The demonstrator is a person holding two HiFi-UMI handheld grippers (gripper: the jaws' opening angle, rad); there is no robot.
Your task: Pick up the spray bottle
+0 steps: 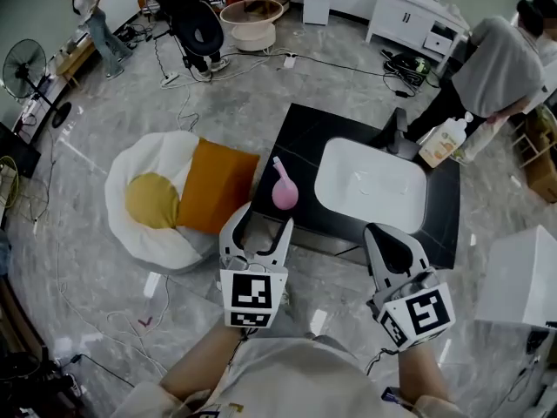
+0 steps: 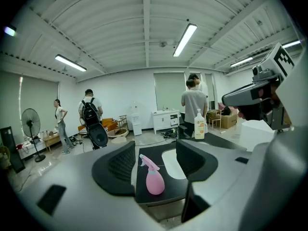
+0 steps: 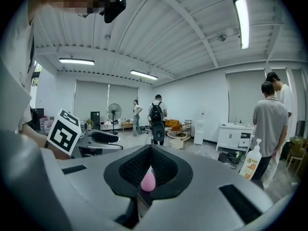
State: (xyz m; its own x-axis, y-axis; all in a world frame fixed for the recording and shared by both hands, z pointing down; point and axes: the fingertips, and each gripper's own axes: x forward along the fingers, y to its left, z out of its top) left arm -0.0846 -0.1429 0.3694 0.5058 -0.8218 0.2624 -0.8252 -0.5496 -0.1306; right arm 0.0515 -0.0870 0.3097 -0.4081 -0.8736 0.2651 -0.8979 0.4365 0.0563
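Gaping left gripper (image 1: 261,225) jaws nr spray bottle (image 1: 285,192); right gripper (image 1: 385,233) jaws together.

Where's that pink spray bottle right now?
In the head view, the pink spray bottle stands on the black counter, left of the white sink, just beyond the open left gripper.

Head down, others fwd, share spray bottle (image 1: 285,192)

Bright, even light from ceiling tube lamps (image 2: 185,39); both gripper views bow at edges, with 4 black corners.
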